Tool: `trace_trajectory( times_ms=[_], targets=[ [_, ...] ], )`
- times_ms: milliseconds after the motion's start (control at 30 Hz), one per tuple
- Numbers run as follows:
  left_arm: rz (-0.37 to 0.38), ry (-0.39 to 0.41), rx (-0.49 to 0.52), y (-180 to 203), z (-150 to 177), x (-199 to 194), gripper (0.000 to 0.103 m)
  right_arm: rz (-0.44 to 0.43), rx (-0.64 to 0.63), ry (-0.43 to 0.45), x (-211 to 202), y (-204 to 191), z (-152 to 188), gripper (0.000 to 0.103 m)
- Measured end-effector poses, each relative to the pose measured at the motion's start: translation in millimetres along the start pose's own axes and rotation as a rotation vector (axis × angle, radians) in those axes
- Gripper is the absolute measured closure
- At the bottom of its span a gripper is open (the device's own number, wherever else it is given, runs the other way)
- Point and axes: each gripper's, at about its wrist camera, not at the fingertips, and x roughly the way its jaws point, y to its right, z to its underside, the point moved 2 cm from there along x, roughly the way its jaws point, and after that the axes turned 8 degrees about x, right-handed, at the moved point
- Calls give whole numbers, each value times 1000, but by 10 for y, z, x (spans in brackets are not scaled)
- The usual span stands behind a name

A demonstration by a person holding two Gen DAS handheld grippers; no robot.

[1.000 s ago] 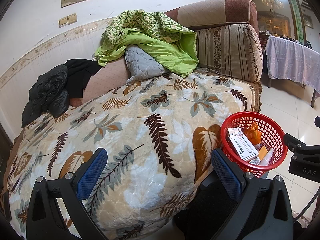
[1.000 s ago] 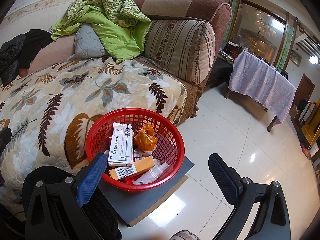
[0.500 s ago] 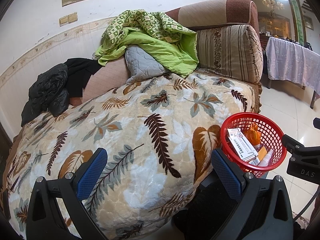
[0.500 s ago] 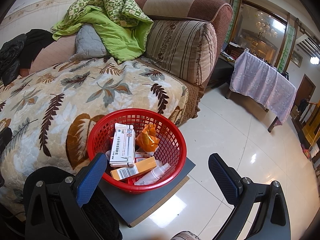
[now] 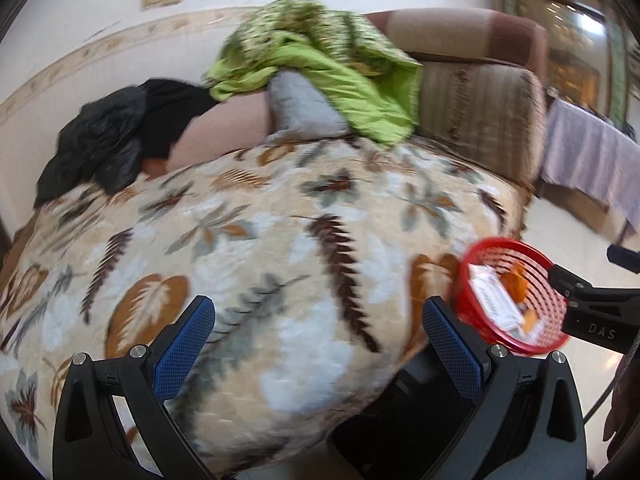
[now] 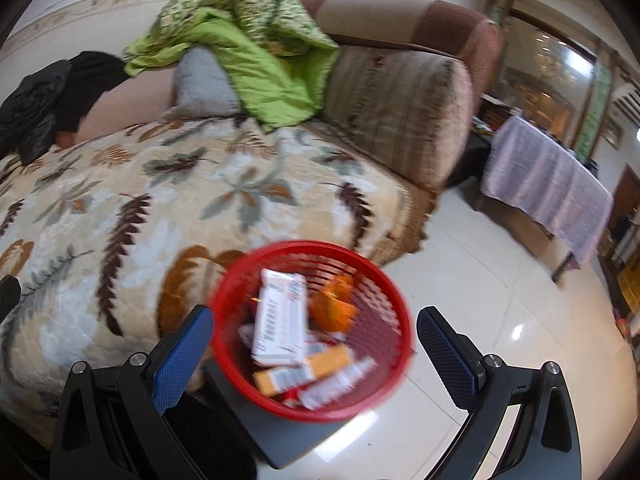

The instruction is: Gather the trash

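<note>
A red mesh basket (image 6: 384, 344) stands on a dark grey board (image 6: 288, 436) beside the sofa. Inside it lie a white carton (image 6: 280, 316), an orange wrapper (image 6: 334, 308), an orange box (image 6: 308, 368) and a small white tube (image 6: 340, 382). My right gripper (image 6: 316, 344) is open, its blue pads either side of the basket and nothing held. The left wrist view shows the same basket (image 5: 476, 276) at the right edge. My left gripper (image 5: 320, 344) is open and empty over the leaf-patterned blanket (image 5: 260, 248). Both views are blurred.
On the sofa lie a green quilt (image 6: 248, 40), a grey pillow (image 6: 200, 84), a black jacket (image 5: 104, 136) and a striped cushion (image 6: 400, 112). A table under a lilac cloth (image 6: 548, 188) stands at the right on glossy tiled floor (image 6: 480, 304).
Both cameras have swung, and the frames are now motion-blurred. The basket sits closer between my right gripper's fingers and further right in the left view. Both grippers stay open.
</note>
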Motion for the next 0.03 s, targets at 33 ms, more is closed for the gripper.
trace_trajectory(
  times_ms=[33],
  targets=[
    [-20, -9, -26, -140, 4, 39, 0, -18, -15, -6, 36, -107, -53, 1]
  ],
)
